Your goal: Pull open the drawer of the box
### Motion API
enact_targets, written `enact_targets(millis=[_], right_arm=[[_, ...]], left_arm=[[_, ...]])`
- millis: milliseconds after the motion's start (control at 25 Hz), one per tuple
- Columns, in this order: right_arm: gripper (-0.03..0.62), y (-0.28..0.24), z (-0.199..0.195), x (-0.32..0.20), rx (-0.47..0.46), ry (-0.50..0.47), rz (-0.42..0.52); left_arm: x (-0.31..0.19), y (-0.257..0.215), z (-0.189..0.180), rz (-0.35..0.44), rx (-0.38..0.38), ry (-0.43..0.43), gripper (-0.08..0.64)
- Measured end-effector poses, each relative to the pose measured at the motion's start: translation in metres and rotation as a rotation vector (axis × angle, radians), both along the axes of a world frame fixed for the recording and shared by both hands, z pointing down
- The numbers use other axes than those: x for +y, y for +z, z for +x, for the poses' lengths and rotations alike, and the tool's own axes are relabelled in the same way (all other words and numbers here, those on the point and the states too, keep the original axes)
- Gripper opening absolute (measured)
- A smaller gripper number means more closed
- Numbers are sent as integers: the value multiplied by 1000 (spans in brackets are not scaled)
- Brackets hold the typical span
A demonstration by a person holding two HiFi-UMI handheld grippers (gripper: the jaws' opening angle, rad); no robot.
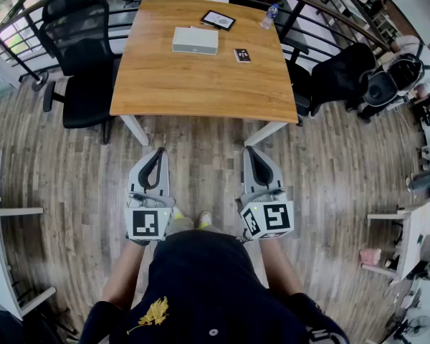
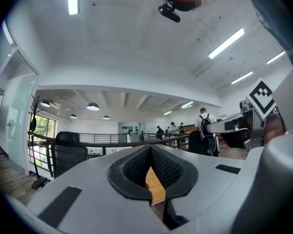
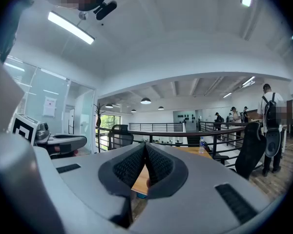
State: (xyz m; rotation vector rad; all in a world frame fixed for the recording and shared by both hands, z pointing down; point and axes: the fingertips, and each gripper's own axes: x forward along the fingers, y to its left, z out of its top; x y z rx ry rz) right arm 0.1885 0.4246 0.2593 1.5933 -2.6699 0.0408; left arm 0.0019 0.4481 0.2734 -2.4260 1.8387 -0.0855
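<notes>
The white flat box [image 1: 195, 40] lies on the far half of the wooden table [image 1: 201, 92]; no drawer front can be made out from here. My left gripper [image 1: 155, 153] and right gripper [image 1: 253, 151] are held level side by side over the floor, short of the table's near edge and well away from the box. Both are shut with nothing between the jaws. In the left gripper view the left gripper [image 2: 150, 150] has its tips together, with only a strip of tabletop showing below them. The right gripper [image 3: 145, 146] looks the same in its own view.
On the table lie a black-framed tablet [image 1: 218, 20], a small black card [image 1: 241, 55] and a water bottle [image 1: 269, 14]. Black office chairs stand at the table's left [image 1: 82, 63] and right [image 1: 337, 77]. A railing runs behind. A person with a backpack [image 1: 405, 70] is at far right.
</notes>
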Motion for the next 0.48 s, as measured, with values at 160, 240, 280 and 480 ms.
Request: enact_targets(millis=[160, 240, 280, 480], right_arm=[[-2, 1, 11, 13, 21, 31, 32], [-2, 4, 10, 18, 19, 37, 40], [-2, 6, 7, 21, 19, 41, 42], [-2, 16, -11, 35, 1, 95, 40]], left_arm=[[22, 1, 12, 11, 26, 4, 17], [35, 13, 8, -28, 18, 9, 17], [40, 21, 3, -49, 12, 12, 16], [47, 35, -22, -71, -13, 54, 17]])
